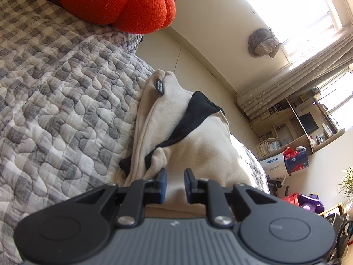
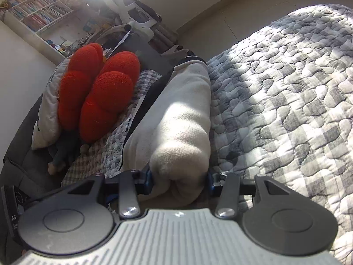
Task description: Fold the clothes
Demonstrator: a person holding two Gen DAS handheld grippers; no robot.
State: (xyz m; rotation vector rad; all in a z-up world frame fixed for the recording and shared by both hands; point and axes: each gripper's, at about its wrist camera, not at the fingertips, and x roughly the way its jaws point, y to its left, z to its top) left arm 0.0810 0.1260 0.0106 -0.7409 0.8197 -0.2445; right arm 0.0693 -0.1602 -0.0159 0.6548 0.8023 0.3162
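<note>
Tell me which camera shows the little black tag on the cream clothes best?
The left wrist view. There the small black tag sits in plain sight near the far end of the cream fleece garment. The right wrist view shows the garment as a thick bundle, with no tag visible.

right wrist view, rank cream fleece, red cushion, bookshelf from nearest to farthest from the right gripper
1. cream fleece: between the fingers of the right gripper, on the quilt.
2. red cushion: farther back, left of the fleece.
3. bookshelf: far wall, upper left.
</note>
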